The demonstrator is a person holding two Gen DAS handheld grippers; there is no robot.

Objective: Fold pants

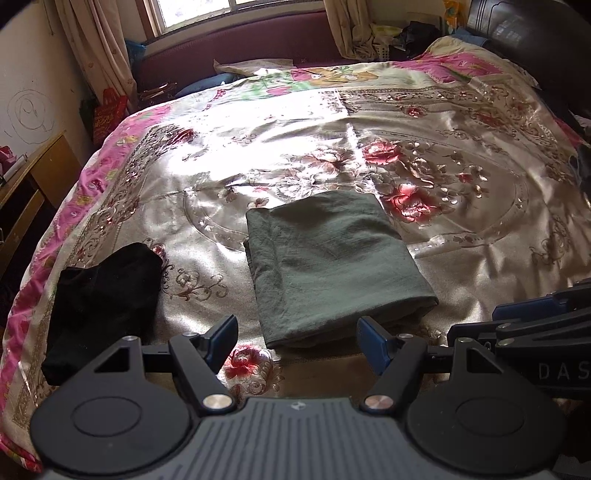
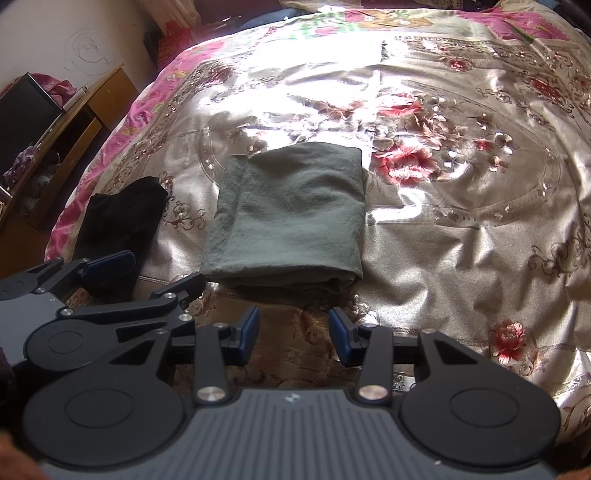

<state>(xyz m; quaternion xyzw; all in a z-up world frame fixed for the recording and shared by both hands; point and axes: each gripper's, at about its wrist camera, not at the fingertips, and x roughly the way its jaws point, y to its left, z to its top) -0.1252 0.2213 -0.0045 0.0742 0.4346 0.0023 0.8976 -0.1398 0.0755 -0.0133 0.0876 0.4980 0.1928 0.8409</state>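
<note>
— Bright in here, isn't it? Daylight comes through the window [image 1: 201, 13] behind the bed.

— Yes, and the satin bedspread [image 1: 229, 147] throws it back: a white, blown-out patch of glare across the middle.

— The edges bend like a fishbowl, corners going black.

— Still sharp, though; shadow only lies close in front, under the tools.
</note>
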